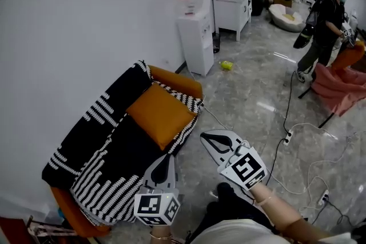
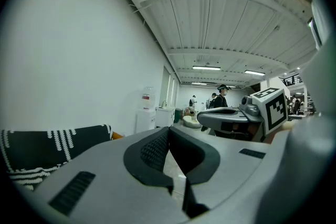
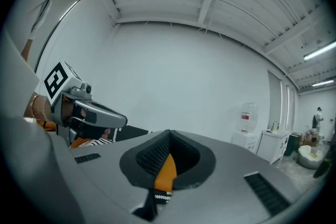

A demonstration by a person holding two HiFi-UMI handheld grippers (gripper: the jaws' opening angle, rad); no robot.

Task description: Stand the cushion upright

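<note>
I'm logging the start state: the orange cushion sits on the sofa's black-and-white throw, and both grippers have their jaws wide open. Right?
Not quite. The jaws are shut, not wide open: the left gripper view shows the left gripper closed on nothing, the right gripper view likewise the right gripper. The orange cushion does sit on the black-and-white throw over the sofa.
</note>
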